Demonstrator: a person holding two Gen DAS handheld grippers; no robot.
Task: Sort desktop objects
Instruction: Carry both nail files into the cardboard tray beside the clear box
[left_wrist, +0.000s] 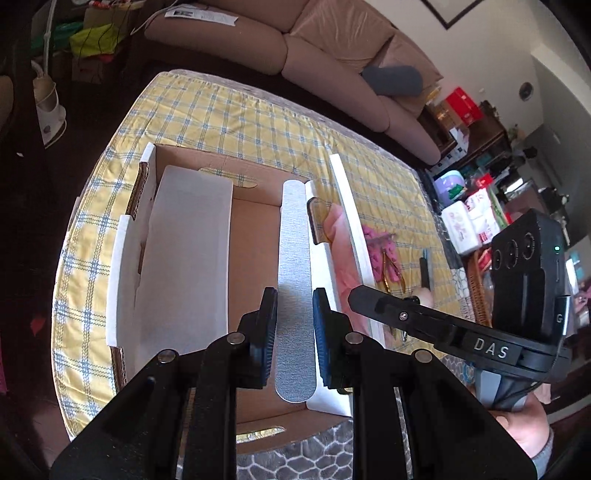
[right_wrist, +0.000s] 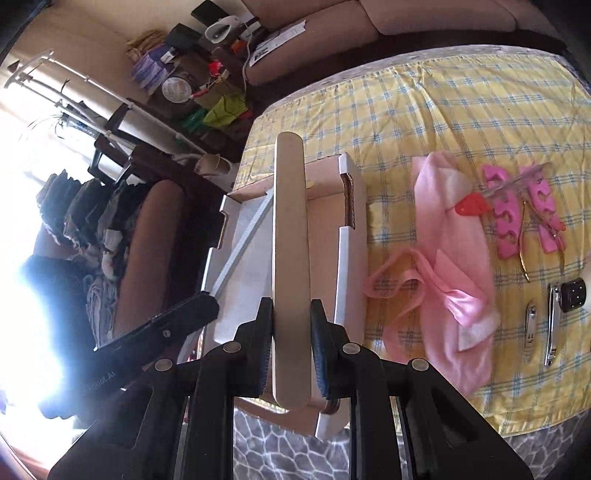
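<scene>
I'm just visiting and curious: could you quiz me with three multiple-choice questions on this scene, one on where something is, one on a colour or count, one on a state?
1. Where do the pink foam toe separators lie?
A. in the box
B. on the yellow checked tablecloth
C. on the sofa

2. How many metal nail clippers lie on the cloth?
A. two
B. four
C. none

3. The left gripper is:
A. wide open, empty
B. holding a cup
C. shut on a long grey nail file

Answers: B, they rest on the cloth right of the open cardboard box; A, two lie side by side; C, its pads flank the file above the box.
</scene>
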